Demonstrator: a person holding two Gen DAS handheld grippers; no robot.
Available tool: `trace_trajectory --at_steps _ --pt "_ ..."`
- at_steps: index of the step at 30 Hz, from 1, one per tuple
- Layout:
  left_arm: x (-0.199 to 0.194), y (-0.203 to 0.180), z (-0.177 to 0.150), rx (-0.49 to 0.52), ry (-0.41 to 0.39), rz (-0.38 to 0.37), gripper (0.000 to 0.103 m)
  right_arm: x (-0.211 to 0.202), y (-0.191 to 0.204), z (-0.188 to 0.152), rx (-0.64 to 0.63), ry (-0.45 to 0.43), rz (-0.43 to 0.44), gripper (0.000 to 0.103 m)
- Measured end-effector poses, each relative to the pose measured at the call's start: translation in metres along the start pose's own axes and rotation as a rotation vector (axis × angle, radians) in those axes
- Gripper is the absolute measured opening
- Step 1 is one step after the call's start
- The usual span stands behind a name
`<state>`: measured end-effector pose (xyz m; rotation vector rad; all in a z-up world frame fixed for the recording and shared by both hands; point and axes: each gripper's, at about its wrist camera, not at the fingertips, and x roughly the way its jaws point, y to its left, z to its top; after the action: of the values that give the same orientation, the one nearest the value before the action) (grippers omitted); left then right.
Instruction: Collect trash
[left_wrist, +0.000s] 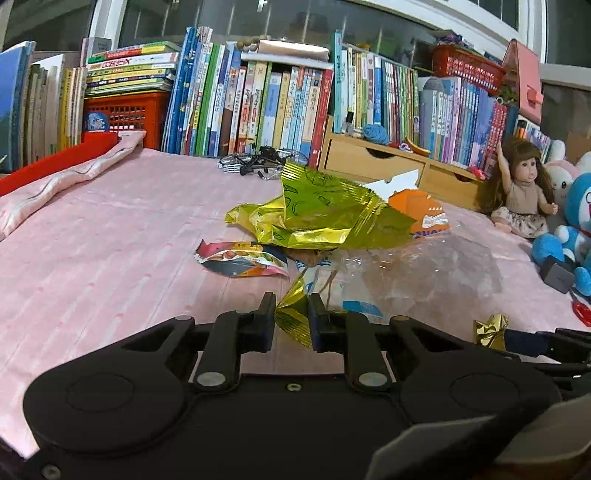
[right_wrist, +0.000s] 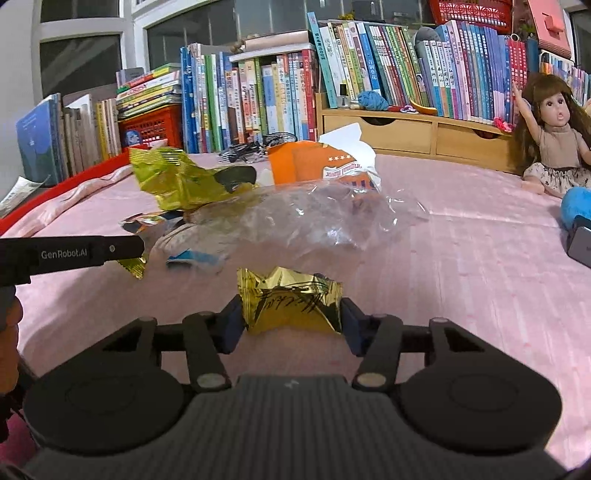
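Left wrist view: the left gripper (left_wrist: 291, 318) sat low in the centre of the frame, its jaws pinched on a small crumpled gold foil scrap (left_wrist: 293, 317) that stood up between them. Just above it lay the trash pile on the pink striped cloth (left_wrist: 110, 236): a crinkled clear plastic bag (left_wrist: 424, 269), a multicoloured snack wrapper (left_wrist: 242, 258) to the left, a large gold-green foil bag (left_wrist: 317, 214) behind, and a torn orange and white carton (left_wrist: 421, 210) at the pile's upper right. At the lower right edge the right gripper's dark blue finger showed with another gold piece beside it.

In the right wrist view, the right gripper (right_wrist: 291, 317) held a creased gold foil wrapper with black script (right_wrist: 291, 302) squeezed between its blue pads (right_wrist: 232, 321), low in the centre. The left gripper's black finger reached in from the left edge. A long-haired doll in a beige top (right_wrist: 554, 144) sat at the upper right, and a row of upright books (right_wrist: 295, 92) filled the top of the frame.
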<state>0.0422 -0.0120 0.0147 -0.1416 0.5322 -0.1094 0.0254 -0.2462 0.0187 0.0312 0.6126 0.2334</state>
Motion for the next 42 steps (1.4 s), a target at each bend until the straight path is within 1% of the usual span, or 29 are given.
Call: trace_trajectory --at_steps 5,10,14,15,16,20,26,29,30,31,32,36,39,42 --pt "-0.025 -0.001 -0.004 -0.004 -0.03 0.009 0.017 -0.017 0.006 -0.005 -0.004 -0.009 0.025 0.058" --pt "-0.052 -0.003 -0.012 -0.002 -0.048 0.003 0.016 -0.032 0.014 -0.011 -0.01 -0.024 0.048 0.058" --pt "-0.07 -0.005 -0.019 0.007 -0.044 -0.011 0.016 -0.042 0.022 -0.017 -0.026 -0.032 0.058 0.058" --pt "-0.074 -0.005 -0.021 0.008 -0.041 -0.014 0.01 -0.045 0.024 -0.019 -0.032 -0.034 0.06 0.058" --pt "-0.078 -0.005 -0.024 0.008 -0.036 -0.018 0.008 -0.047 0.026 -0.021 -0.036 -0.034 0.061 0.058" --pt "-0.092 -0.003 -0.032 -0.003 -0.023 -0.031 0.008 -0.057 0.031 -0.028 -0.038 -0.037 0.067 0.058" --pt "-0.106 -0.003 -0.043 0.034 -0.016 -0.031 0.008 -0.071 0.039 -0.039 -0.051 -0.045 0.074 0.058" --pt "-0.107 -0.002 -0.047 0.044 -0.018 -0.046 0.014 -0.074 0.041 -0.042 -0.056 -0.045 0.071 0.059" --pt "-0.107 -0.002 -0.049 0.048 -0.023 -0.046 0.027 -0.074 0.041 -0.043 -0.056 -0.043 0.068 0.059" --pt "-0.106 -0.003 -0.05 0.059 -0.023 -0.052 0.044 -0.074 0.041 -0.044 -0.052 -0.042 0.067 0.059" --pt "-0.106 -0.005 -0.05 0.068 -0.023 -0.056 0.048 -0.074 0.04 -0.045 -0.046 -0.042 0.065 0.059" --pt "-0.097 -0.01 -0.052 0.08 -0.01 -0.087 0.053 -0.076 0.036 -0.047 -0.038 -0.045 0.048 0.059" --pt "-0.078 -0.013 -0.051 0.048 0.024 -0.096 0.053 -0.078 0.034 -0.051 -0.045 -0.051 0.023 0.059" --pt "-0.061 -0.016 -0.052 0.026 0.048 -0.09 0.052 -0.081 0.03 -0.055 -0.042 -0.049 0.011 0.059"
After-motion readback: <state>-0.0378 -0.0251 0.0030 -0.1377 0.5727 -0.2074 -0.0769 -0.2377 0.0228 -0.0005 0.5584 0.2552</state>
